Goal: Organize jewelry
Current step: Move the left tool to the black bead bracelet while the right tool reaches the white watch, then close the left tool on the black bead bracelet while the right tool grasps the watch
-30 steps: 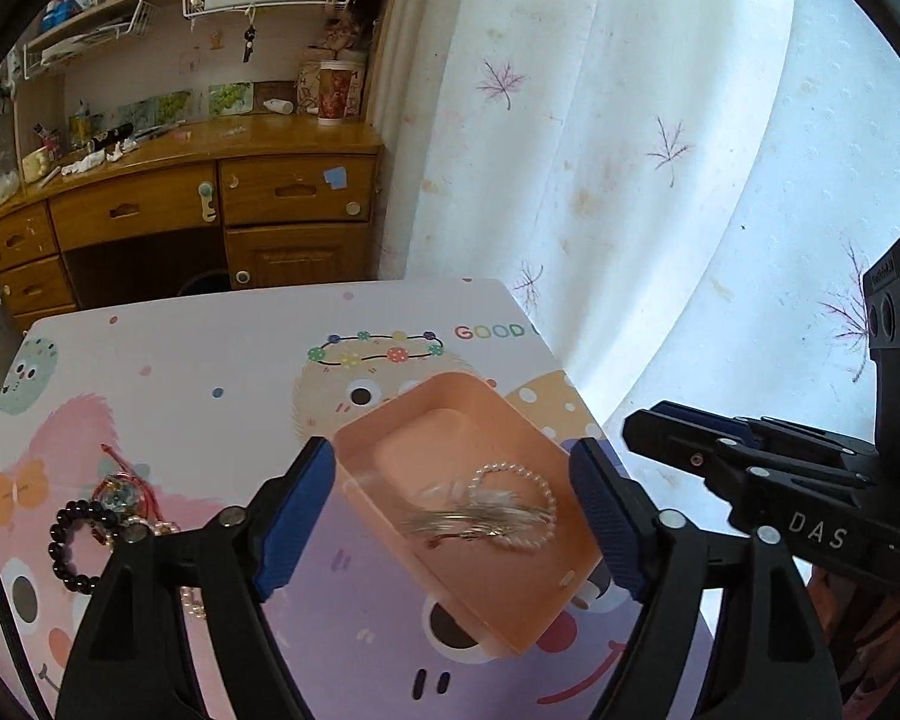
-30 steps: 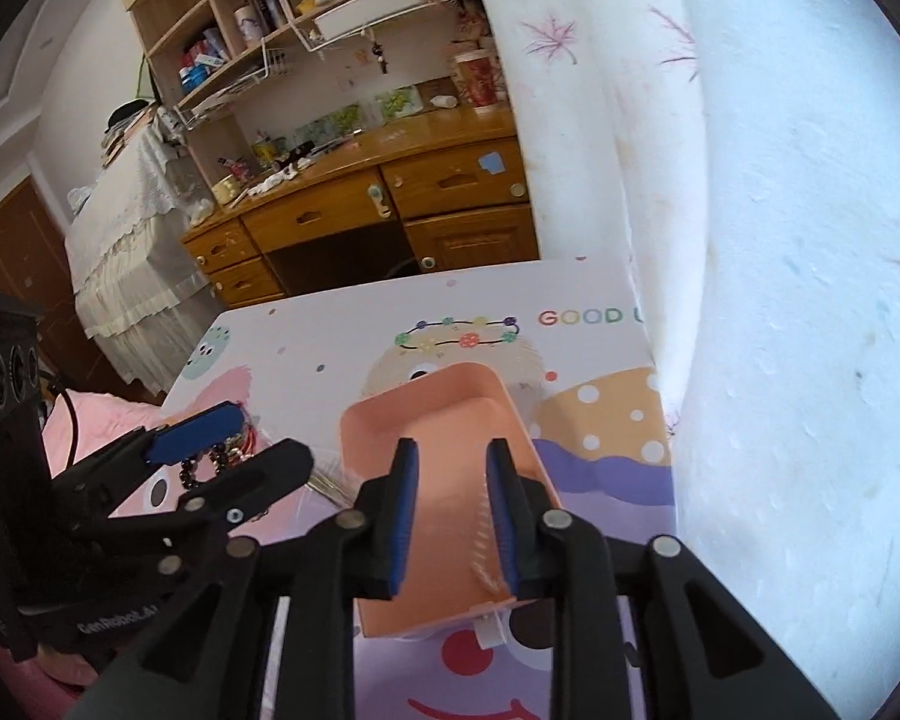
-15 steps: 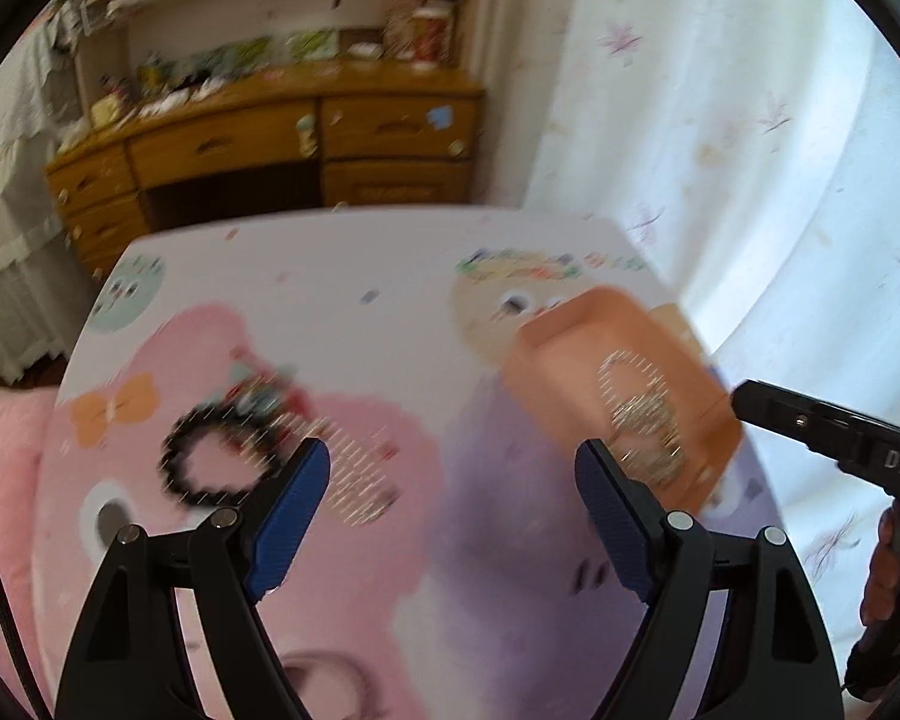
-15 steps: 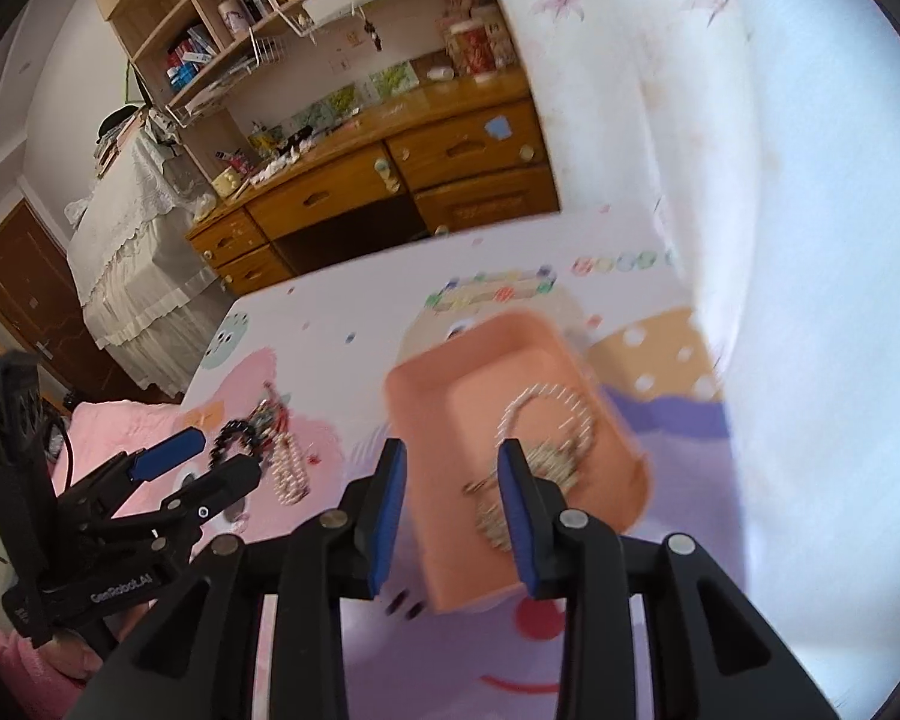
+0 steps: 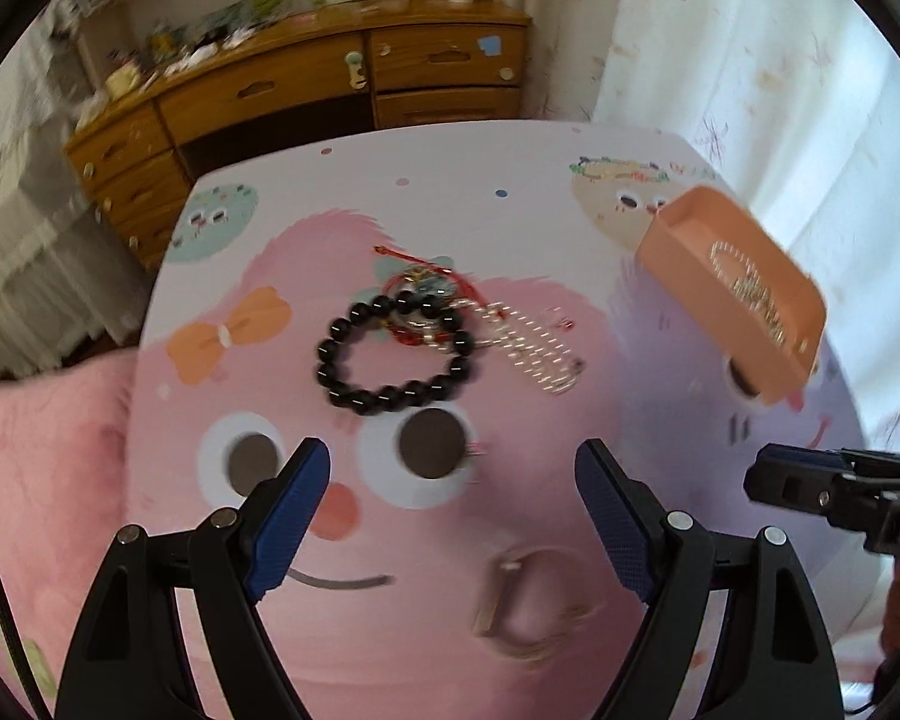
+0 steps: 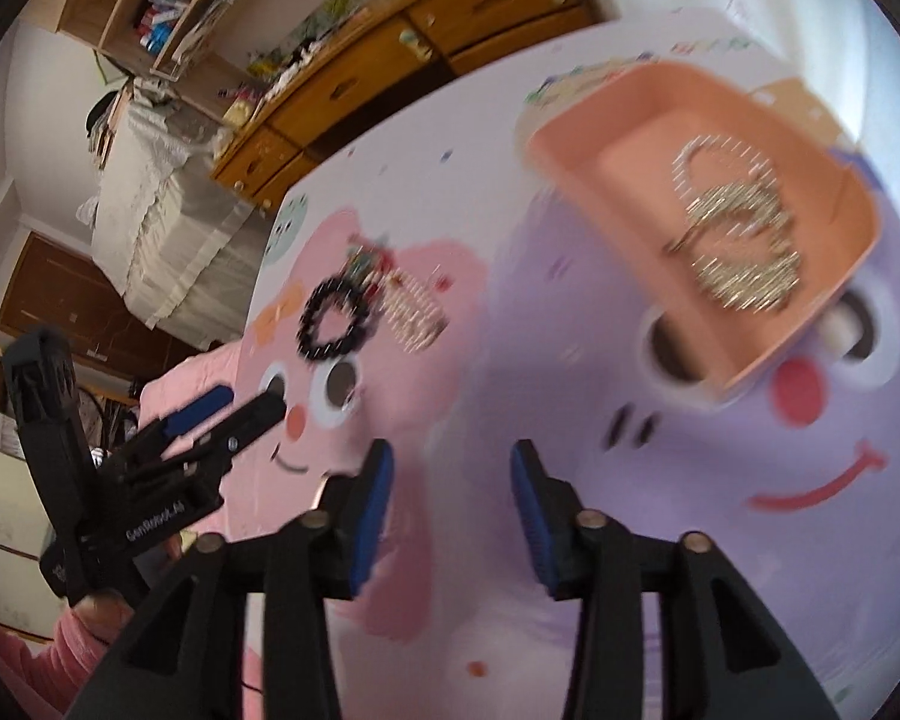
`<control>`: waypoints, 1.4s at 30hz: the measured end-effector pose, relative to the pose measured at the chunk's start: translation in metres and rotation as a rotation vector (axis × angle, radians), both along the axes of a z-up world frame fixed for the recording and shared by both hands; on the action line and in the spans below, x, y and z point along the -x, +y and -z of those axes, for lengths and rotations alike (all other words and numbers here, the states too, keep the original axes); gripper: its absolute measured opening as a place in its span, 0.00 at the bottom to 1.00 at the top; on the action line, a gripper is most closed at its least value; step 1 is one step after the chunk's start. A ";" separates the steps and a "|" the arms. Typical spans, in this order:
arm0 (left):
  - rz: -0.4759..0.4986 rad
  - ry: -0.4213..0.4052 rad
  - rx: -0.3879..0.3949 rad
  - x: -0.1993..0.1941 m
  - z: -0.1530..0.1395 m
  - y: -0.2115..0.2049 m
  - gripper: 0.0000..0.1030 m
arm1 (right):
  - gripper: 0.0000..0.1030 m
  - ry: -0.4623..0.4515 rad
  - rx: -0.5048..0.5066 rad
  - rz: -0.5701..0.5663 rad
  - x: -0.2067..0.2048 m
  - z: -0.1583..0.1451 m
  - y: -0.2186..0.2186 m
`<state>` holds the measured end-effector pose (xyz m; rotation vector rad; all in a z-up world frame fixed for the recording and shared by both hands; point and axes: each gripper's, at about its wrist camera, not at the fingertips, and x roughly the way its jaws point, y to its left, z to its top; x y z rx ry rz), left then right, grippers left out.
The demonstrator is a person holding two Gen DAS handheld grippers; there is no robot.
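The left gripper (image 5: 452, 477) stands wide apart with nothing between its blue-padded fingers (image 5: 288, 507), hovering above the tabletop (image 5: 450, 192) without touching it. The right gripper (image 6: 452, 480) is also parted, more narrowly, and holds nothing; its blue pads (image 6: 373, 501) hang over the pink and lilac print.

A bracelet of glossy black round beads (image 5: 393, 354) lies in a loose ring near the middle of the tabletop. Touching its far edge is a red cord piece (image 5: 417, 294) with a small round charm, and just beside its right lies a pale beaded strand (image 5: 531, 345), blurred by motion. Nearer the left gripper, a thin metallic bangle (image 5: 525, 609) rests on the pink area, too smeared to read in detail.

A shallow rectangular peach plastic tray (image 6: 570, 138) sits at the right side of the tabletop. Inside it lie a ring of small white pearls (image 6: 723, 159) and a tangle of glittering gold-silver chain (image 6: 744, 267), the two overlapping.

The tabletop is covered with a smooth cartoon mat: a pink furry face with big round eyes, an orange bow, a lilac smiling face. Beyond it stands a wooden desk with drawers (image 5: 342, 81), cluttered on top, with shelves (image 6: 168, 6) above. A white flower-printed curtain (image 5: 768, 60) hangs at right, and a lace-draped bed (image 6: 162, 198) is at left.
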<state>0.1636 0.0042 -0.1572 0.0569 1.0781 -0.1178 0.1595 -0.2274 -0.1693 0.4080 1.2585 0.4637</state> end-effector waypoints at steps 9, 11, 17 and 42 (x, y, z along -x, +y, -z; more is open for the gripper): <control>0.266 -0.028 -0.209 -0.005 0.007 0.022 0.80 | 0.60 0.050 0.057 -0.046 0.029 0.021 0.060; 0.336 -0.036 -0.262 -0.007 0.012 0.025 0.80 | 0.62 0.035 0.096 -0.057 0.036 0.022 0.071; 0.546 -0.125 -0.317 -0.008 0.028 0.028 0.80 | 0.70 -0.052 0.233 -0.127 0.056 0.025 0.103; 0.864 -0.123 -0.101 -0.054 0.075 0.019 0.26 | 0.70 -0.317 0.546 -0.282 0.076 0.046 0.163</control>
